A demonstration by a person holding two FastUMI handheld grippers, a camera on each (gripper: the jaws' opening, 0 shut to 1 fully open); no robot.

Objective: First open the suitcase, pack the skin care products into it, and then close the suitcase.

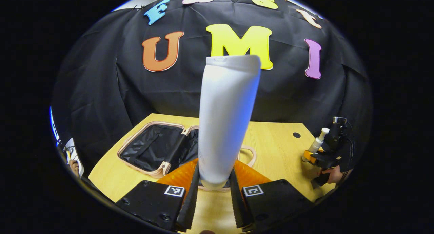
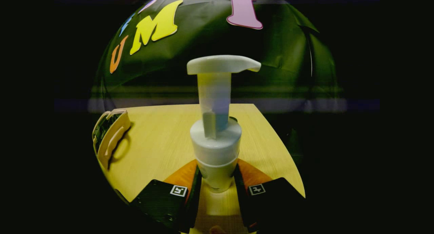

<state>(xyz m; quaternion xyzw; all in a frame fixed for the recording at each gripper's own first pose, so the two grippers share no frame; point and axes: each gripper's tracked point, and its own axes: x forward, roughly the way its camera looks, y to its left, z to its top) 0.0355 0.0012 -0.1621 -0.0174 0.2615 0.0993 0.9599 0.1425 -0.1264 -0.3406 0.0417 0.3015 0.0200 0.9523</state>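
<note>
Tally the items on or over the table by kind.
Suitcase: 1, open
Tube: 1, in left claw
Pump bottle: 1, in right claw
Total: 3

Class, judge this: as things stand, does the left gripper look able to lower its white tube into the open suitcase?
Probably yes: the left gripper holds the white tube upright, and the suitcase lies open just beyond it, nothing between.
</note>
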